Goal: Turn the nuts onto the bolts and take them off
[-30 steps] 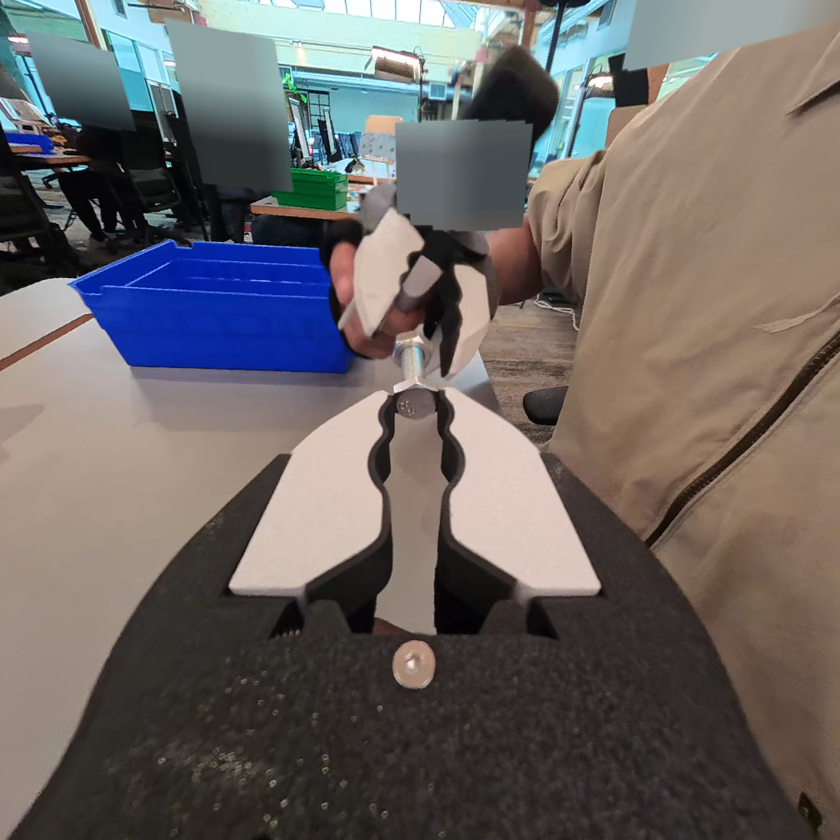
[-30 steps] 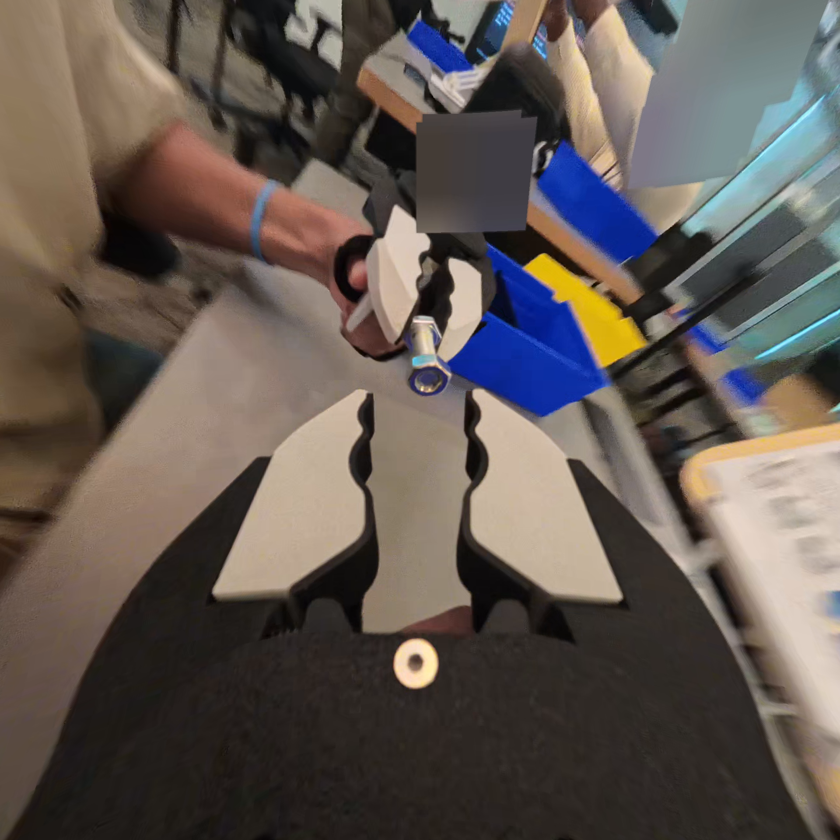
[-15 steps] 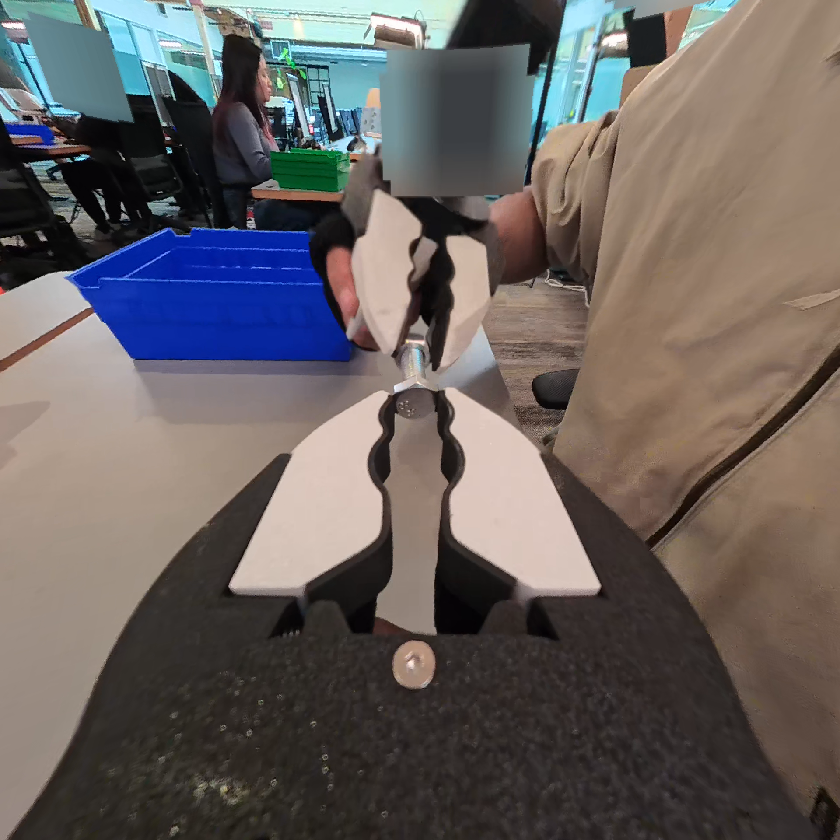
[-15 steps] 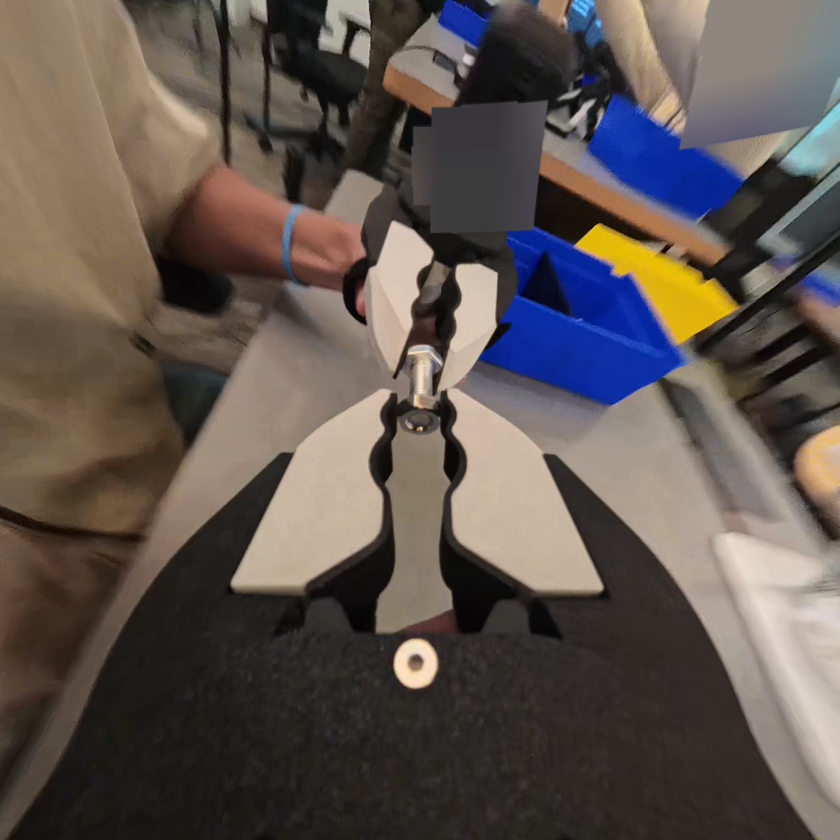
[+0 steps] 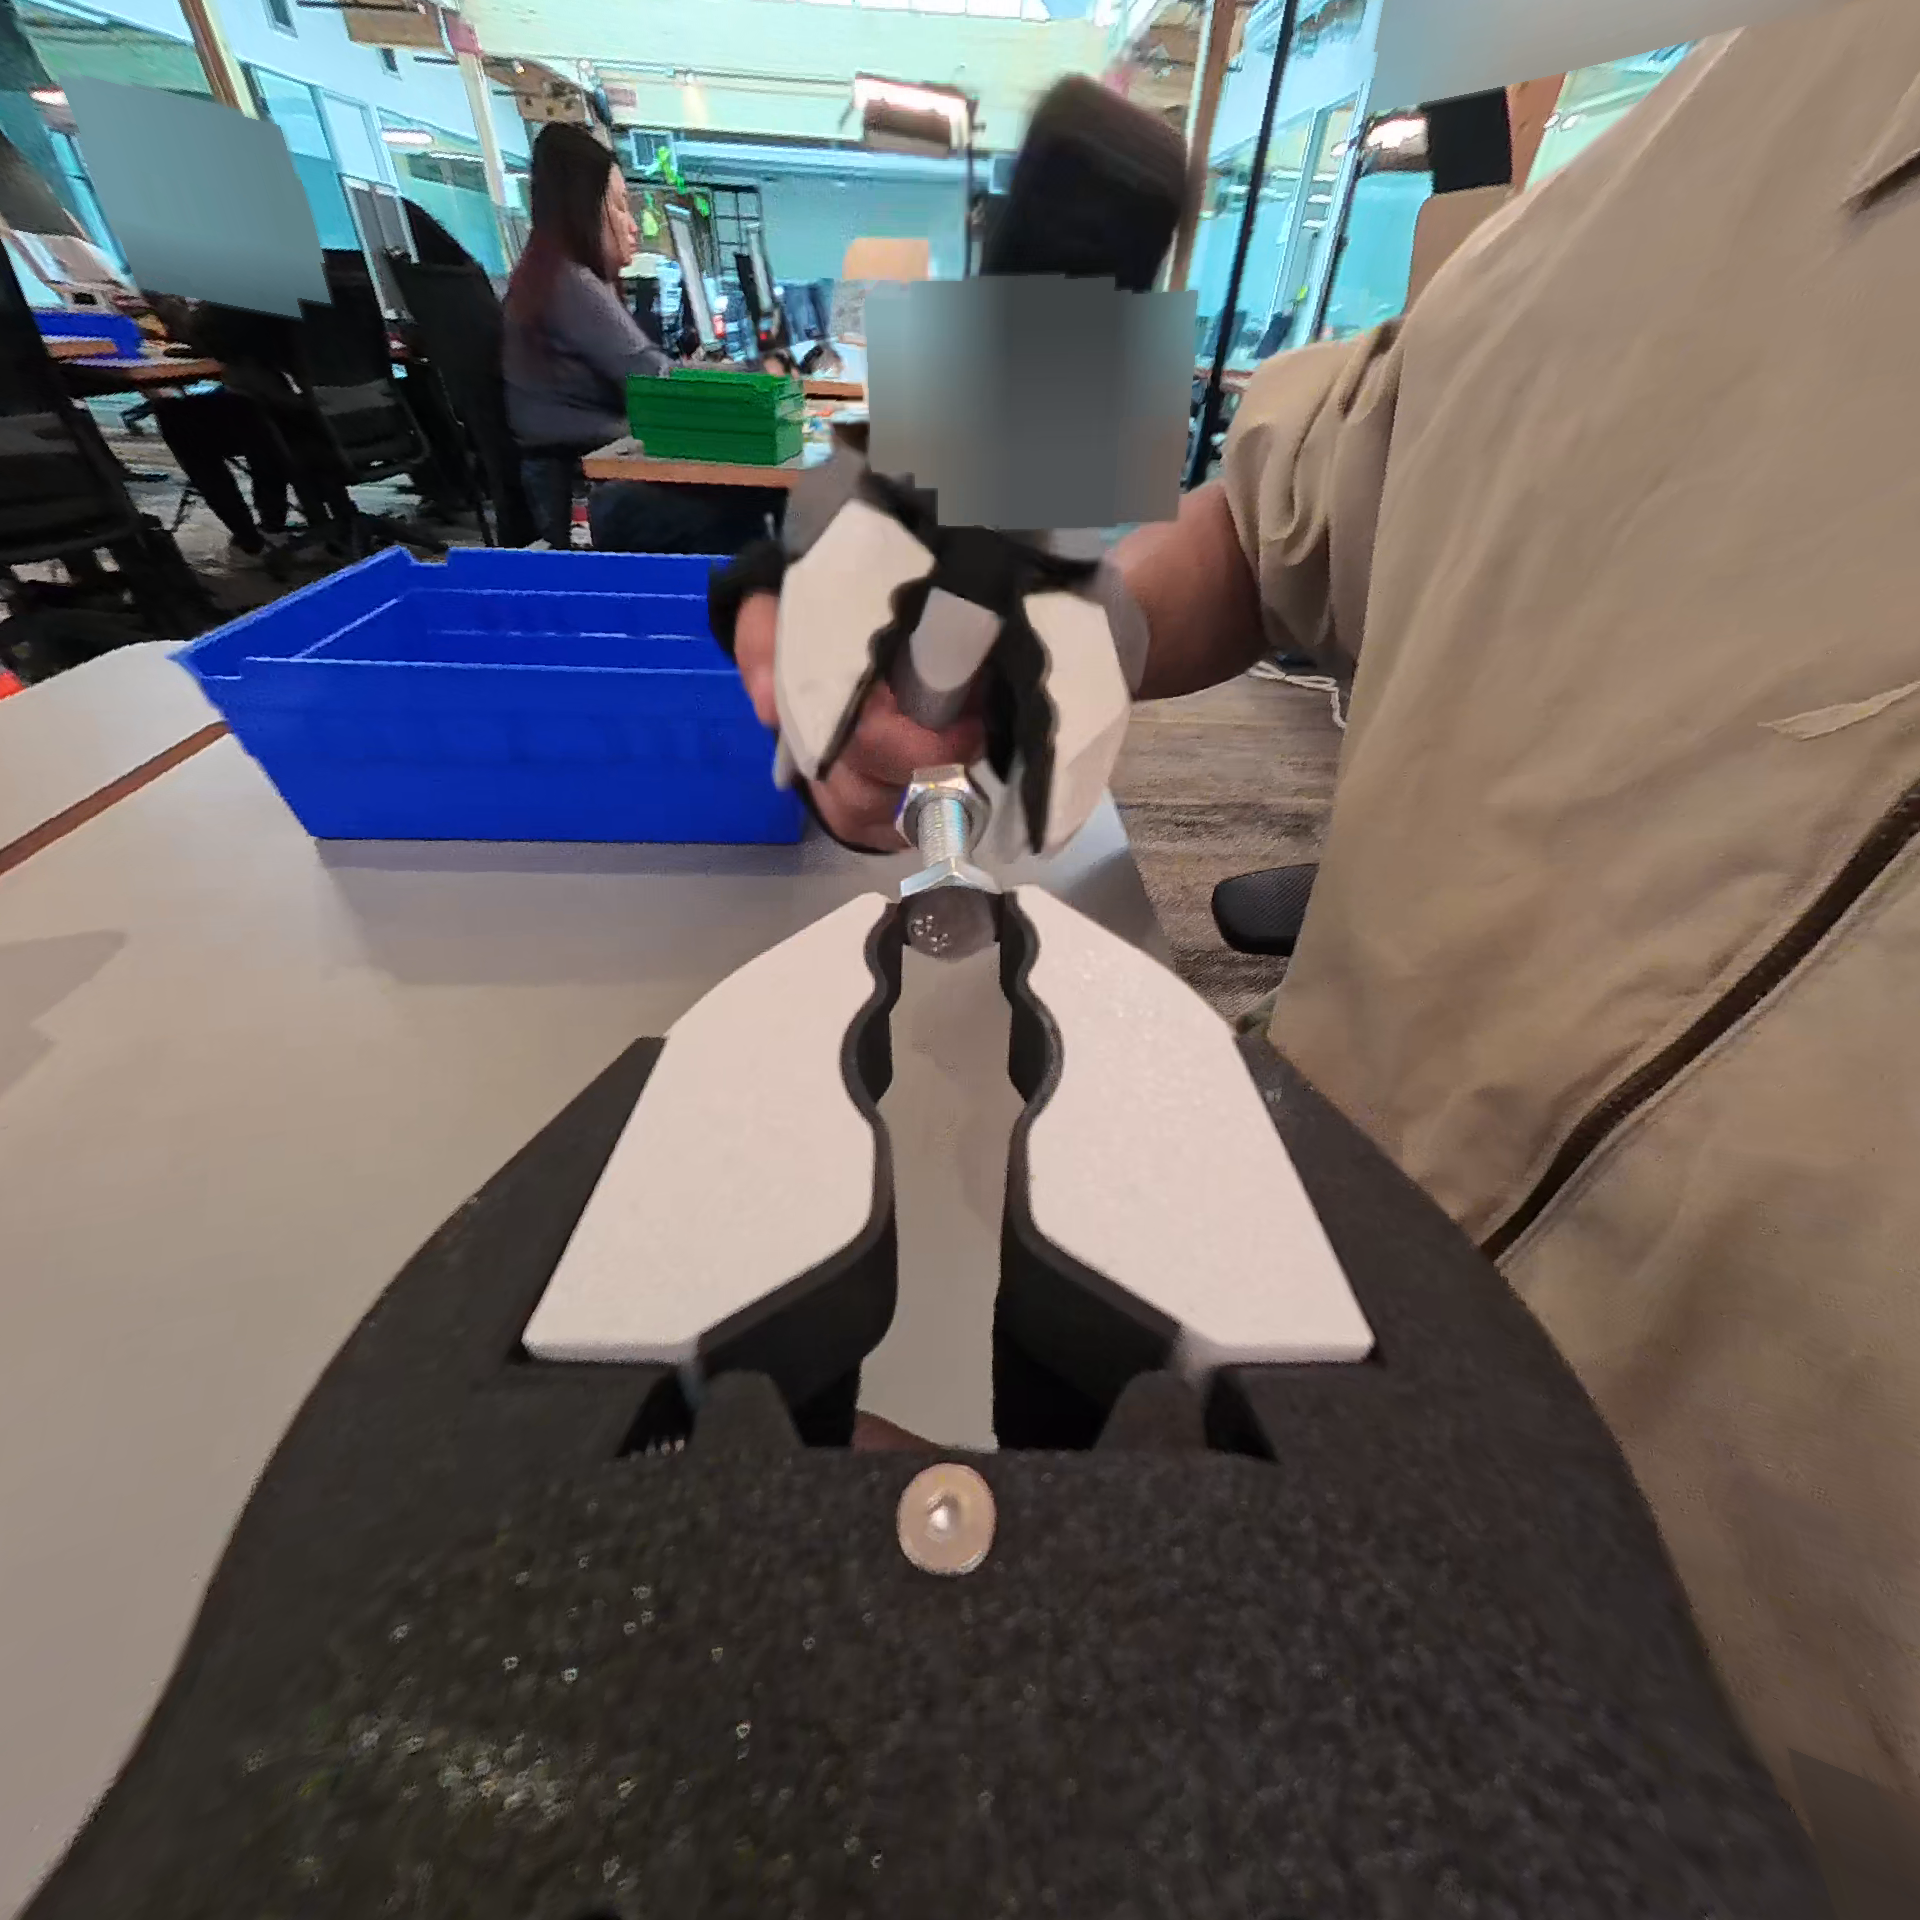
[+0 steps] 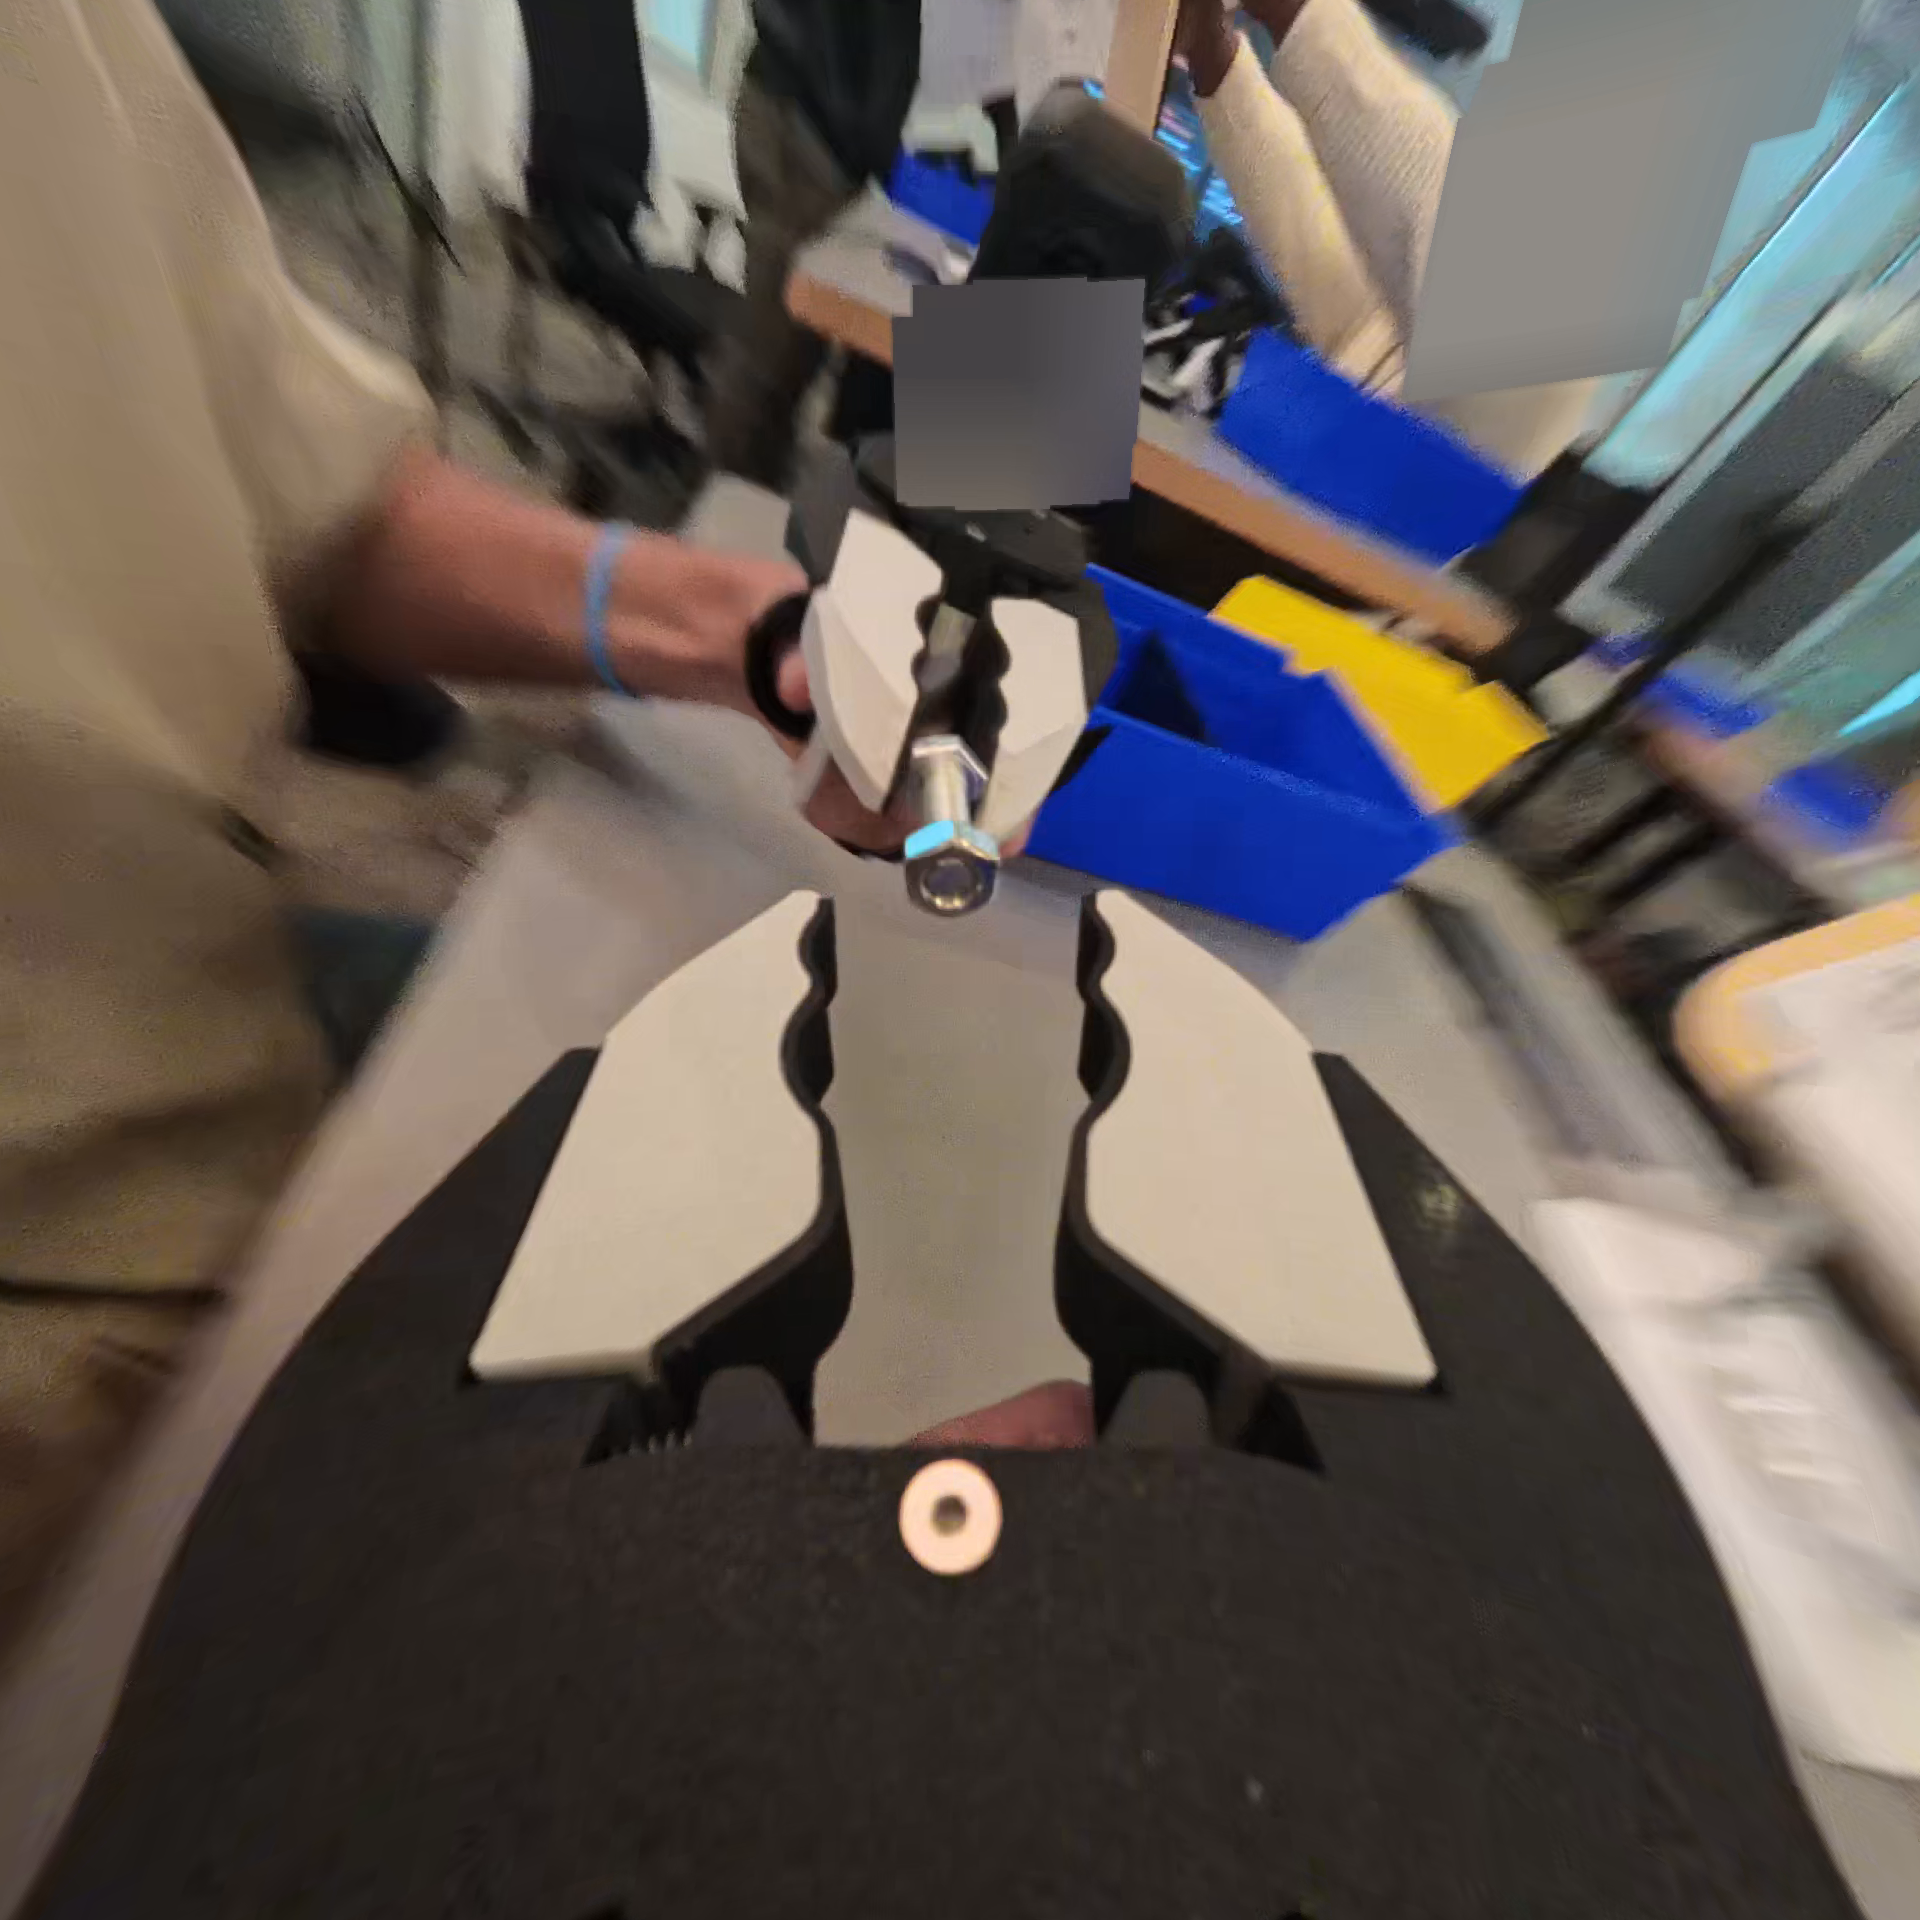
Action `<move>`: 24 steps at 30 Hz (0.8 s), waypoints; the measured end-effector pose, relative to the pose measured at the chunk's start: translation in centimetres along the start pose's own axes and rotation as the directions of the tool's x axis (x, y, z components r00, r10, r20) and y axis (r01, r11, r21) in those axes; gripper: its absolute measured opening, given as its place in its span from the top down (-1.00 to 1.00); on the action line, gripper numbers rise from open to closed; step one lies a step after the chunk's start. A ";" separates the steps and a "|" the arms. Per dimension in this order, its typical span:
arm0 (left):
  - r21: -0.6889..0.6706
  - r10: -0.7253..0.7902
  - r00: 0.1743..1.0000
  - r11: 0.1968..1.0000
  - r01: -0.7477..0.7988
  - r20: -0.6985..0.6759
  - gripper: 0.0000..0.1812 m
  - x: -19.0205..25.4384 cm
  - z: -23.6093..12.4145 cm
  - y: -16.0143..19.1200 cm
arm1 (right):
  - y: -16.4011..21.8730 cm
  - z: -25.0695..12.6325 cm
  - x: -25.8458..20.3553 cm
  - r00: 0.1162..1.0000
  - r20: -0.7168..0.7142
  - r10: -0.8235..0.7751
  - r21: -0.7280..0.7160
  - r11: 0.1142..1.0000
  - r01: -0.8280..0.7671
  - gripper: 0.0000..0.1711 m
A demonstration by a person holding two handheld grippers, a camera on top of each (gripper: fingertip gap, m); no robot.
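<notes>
My left gripper (image 5: pixel 943 925) is shut on the hex head of a silver bolt (image 5: pixel 938 831), held above the grey table (image 5: pixel 312 1039). The bolt's shaft points away from it, with a silver nut (image 5: pixel 940 784) at the far end. In the right wrist view the nut (image 6: pixel 951 868) sits on the tip of the bolt (image 6: pixel 935 805), just beyond my right gripper (image 6: pixel 956 914). That gripper is open and empty, with its jaws spread on either side of the nut and not touching it. The right gripper (image 5: pixel 920 810) faces the left one.
A blue bin (image 5: pixel 499 727) stands on the table behind the grippers. It also shows in the right wrist view (image 6: pixel 1195 821) beside a yellow bin (image 6: pixel 1382 686). The person's beige jacket (image 5: pixel 1610 727) fills the right side. Papers (image 6: pixel 1714 1299) lie at the right. People sit at desks behind.
Half a second ago my right gripper was shut on the nut. It has now opened and drawn back a little. The left gripper still holds the bolt head.
</notes>
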State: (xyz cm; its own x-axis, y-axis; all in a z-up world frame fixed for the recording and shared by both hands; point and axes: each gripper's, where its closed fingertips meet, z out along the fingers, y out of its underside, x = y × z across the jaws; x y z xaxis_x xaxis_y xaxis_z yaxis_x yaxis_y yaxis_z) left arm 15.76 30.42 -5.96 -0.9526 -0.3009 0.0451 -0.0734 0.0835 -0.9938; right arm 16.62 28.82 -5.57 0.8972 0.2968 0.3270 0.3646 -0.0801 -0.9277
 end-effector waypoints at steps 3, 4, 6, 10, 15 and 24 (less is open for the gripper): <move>0.024 -0.024 0.999 0.999 0.025 -0.036 0.81 0.3 0.0 -0.3 | 0.1 0.1 0.0 0.909 -0.085 -0.407 -0.136 0.909 0.394 0.48; 0.025 -0.029 0.999 0.999 0.030 -0.045 0.81 0.4 0.1 -0.2 | 0.1 0.2 0.0 0.860 -0.089 -0.502 -0.168 0.859 0.484 0.49; 0.014 -0.034 0.998 0.999 0.035 -0.051 0.81 0.4 0.3 0.1 | -0.3 0.4 -0.3 0.775 -0.084 -0.627 -0.175 0.775 0.608 0.61; 0.003 -0.031 0.999 1.000 0.031 -0.043 0.81 0.4 0.4 0.3 | 0.0 0.6 -0.2 0.754 -0.037 -0.655 -0.194 0.745 0.638 0.79; -0.014 0.007 1.000 1.000 -0.007 -0.012 0.81 0.3 0.2 0.2 | 0.1 0.7 -0.2 0.971 0.045 -0.236 -0.143 0.960 0.240 0.79; -0.021 0.034 0.999 0.999 -0.034 0.003 0.81 0.3 0.0 -0.1 | -0.8 0.8 -0.9 0.540 0.341 0.770 -0.096 0.600 -0.794 0.79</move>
State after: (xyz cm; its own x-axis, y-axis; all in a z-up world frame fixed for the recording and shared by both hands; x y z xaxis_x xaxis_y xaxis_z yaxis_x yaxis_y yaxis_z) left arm 15.51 30.30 -5.83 -0.9536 -0.3010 0.0110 -0.0473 0.1136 -0.9924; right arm 15.35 29.35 -5.30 0.6801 0.4228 -0.5989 -0.4700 -0.3755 -0.7988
